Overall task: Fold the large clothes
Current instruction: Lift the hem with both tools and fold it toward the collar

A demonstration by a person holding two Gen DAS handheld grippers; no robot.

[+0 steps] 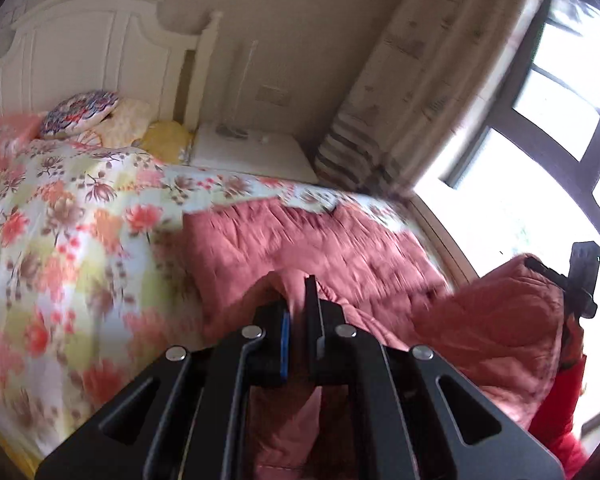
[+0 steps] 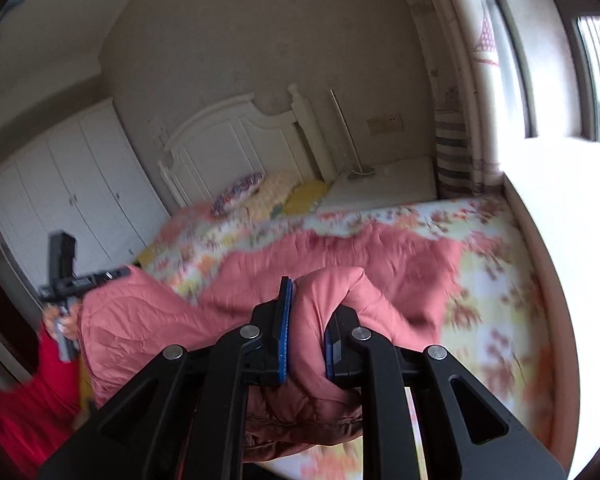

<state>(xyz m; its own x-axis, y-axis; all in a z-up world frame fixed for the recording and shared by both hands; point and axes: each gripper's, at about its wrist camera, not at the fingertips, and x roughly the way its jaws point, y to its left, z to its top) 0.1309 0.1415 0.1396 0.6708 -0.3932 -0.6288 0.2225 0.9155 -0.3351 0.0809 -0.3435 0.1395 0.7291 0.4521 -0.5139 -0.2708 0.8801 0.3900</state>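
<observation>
Two tools (image 1: 298, 312) (image 2: 312, 320), one pink quilted garment (image 2: 380, 264).

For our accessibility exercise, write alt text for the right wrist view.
The right claw is clamped on a bunched fold of pink quilted garment above a floral bedspread. The left claw holds its far edge.

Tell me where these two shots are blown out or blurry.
Left wrist view: the window is blown out white, and the floral bedspread smears with motion blur. Right wrist view: glare washes out the windowsill; the pink quilt is soft, while the right gripper clamping it stays sharp.
</observation>
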